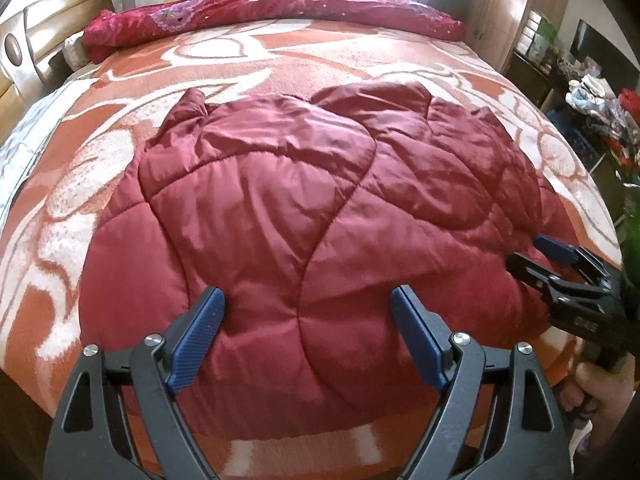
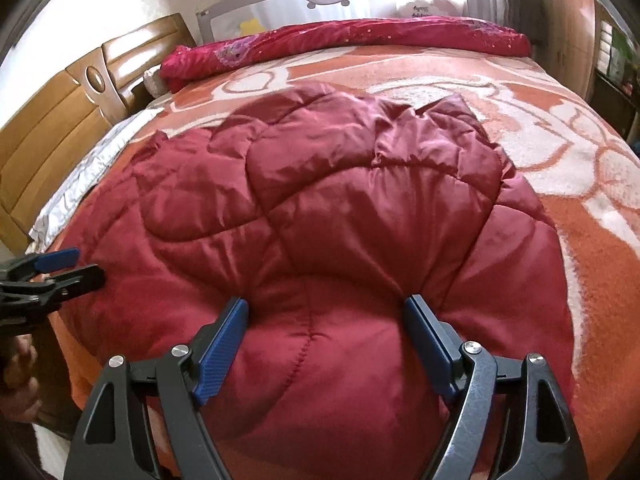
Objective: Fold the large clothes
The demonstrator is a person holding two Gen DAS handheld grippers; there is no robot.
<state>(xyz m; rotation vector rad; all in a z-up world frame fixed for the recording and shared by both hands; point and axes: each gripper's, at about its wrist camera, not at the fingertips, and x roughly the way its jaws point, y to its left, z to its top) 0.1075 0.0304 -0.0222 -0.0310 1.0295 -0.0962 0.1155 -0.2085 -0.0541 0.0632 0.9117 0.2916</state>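
The red quilted jacket (image 1: 296,216) lies spread on the bed (image 1: 64,184), with left gripper (image 1: 306,300) and right gripper (image 2: 326,308) over its near edge, jaws wide.

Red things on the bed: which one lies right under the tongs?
The plain quilted dark-red jacket, spread on the orange blanket. The other red thing, a flower-patterned quilt, lies rolled along the far edge.
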